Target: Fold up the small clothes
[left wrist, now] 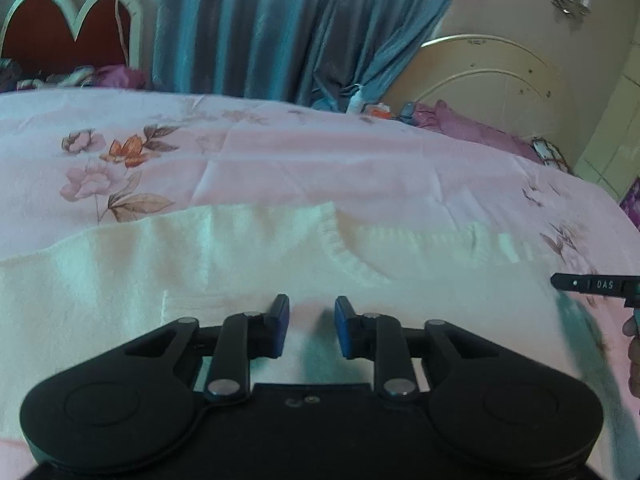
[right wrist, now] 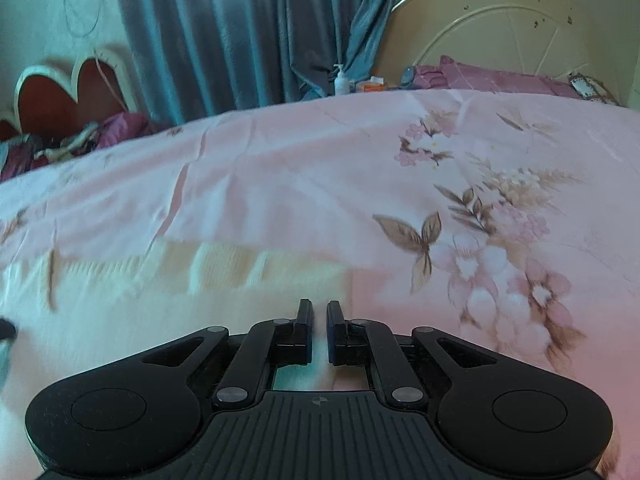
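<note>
we hover over the cream knit garment (left wrist: 120, 280) on the bed (left wrist: 320, 152): left tongs (left wrist: 311, 330) narrowly apart and empty, right tongs (right wrist: 319, 330) closed, empty.

A bed (left wrist: 320, 152) with a pink flowered sheet lies ahead of the gripper. Behind it hangs a blue curtain (left wrist: 256, 28). A cream arched headboard (left wrist: 492, 76) stands far right, a red heart-shaped one (left wrist: 60, 32) far left.

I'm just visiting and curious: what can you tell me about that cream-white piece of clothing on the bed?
The cream-white garment looks like a soft knit, with a ribbed edge band near its middle. It lies spread nearly flat, with shallow waves, on the pink floral bedsheet. Its right edge shows in the right wrist view. Whether either gripper touches it cannot be told.
</note>
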`<state>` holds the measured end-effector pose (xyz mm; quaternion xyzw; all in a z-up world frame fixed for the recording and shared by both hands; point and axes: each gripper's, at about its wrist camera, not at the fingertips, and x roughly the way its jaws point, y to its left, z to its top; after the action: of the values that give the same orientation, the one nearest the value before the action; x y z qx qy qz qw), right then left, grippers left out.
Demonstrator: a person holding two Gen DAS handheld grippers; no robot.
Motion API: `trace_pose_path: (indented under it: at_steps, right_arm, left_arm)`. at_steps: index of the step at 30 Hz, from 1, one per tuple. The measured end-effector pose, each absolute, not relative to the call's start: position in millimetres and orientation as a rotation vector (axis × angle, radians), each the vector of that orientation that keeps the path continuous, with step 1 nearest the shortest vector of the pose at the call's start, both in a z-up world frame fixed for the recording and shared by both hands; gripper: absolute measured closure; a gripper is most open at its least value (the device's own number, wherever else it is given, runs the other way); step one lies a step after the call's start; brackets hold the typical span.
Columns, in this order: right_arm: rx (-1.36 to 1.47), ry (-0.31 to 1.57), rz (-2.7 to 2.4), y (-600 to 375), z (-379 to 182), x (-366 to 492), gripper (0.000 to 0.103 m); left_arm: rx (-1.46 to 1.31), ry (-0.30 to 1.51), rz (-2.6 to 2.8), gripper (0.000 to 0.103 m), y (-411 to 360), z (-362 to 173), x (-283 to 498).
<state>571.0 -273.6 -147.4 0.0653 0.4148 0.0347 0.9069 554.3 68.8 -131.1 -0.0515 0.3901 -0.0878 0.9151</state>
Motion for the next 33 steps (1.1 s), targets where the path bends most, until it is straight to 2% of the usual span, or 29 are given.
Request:
trace_pose_path:
  at_steps: [5, 8, 12, 17, 21, 24, 26, 27, 28, 29, 30, 31, 32, 33]
  right_arm:
    - [0.077, 0.831, 0.068, -277, -141, 530, 0.097]
    - [0.093, 0.757, 0.142, -263, -123, 504, 0.097]
    - [0.032, 0.853, 0.121, -245, -149, 494, 0.098]
    - [0.021, 0.814, 0.080, -248, -134, 476, 0.097]
    - [0.009, 0.841, 0.078, -250, -150, 473, 0.097]
    - [0.030, 0.847, 0.062, -249, -142, 475, 0.097]
    - [0.046, 0.811, 0.068, -248, -133, 468, 0.097]
    - [0.061, 0.798, 0.066, -248, -128, 464, 0.097]
    - [0.069, 0.783, 0.059, -247, -124, 460, 0.097]
    - [0.071, 0.772, 0.053, -245, -121, 457, 0.097]
    - [0.075, 0.765, 0.052, -244, -118, 454, 0.093]
    - [0.085, 0.754, 0.045, -242, -115, 451, 0.085]
    - [0.094, 0.740, 0.037, -240, -112, 447, 0.054]
    - [0.098, 0.726, 0.039, -237, -109, 444, 0.038]
  left_arm:
    - [-0.044, 0.824, -0.157, 0.079, 69, -135, 539]
    - [-0.065, 0.758, -0.200, 0.077, 62, -120, 522]
    - [-0.048, 0.840, -0.180, 0.076, 49, -138, 521]
    - [-0.104, 0.811, -0.113, 0.082, 69, -135, 504]
    - [-0.125, 0.801, -0.117, 0.082, 79, -140, 496]
    - [-0.134, 0.811, -0.124, 0.081, 81, -137, 498]
    - [-0.147, 0.805, -0.131, 0.074, 84, -135, 496]
    - [-0.152, 0.795, -0.125, 0.066, 88, -132, 492]
    - [-0.154, 0.779, -0.113, 0.048, 92, -129, 485]
    - [-0.150, 0.758, -0.090, 0.038, 97, -125, 479]
    - [-0.146, 0.733, -0.066, 0.030, 104, -121, 471]
    - [-0.151, 0.717, -0.049, 0.034, 115, -118, 463]
    - [-0.169, 0.712, -0.027, 0.036, 128, -117, 456]
    - [-0.196, 0.712, 0.005, 0.041, 144, -116, 449]
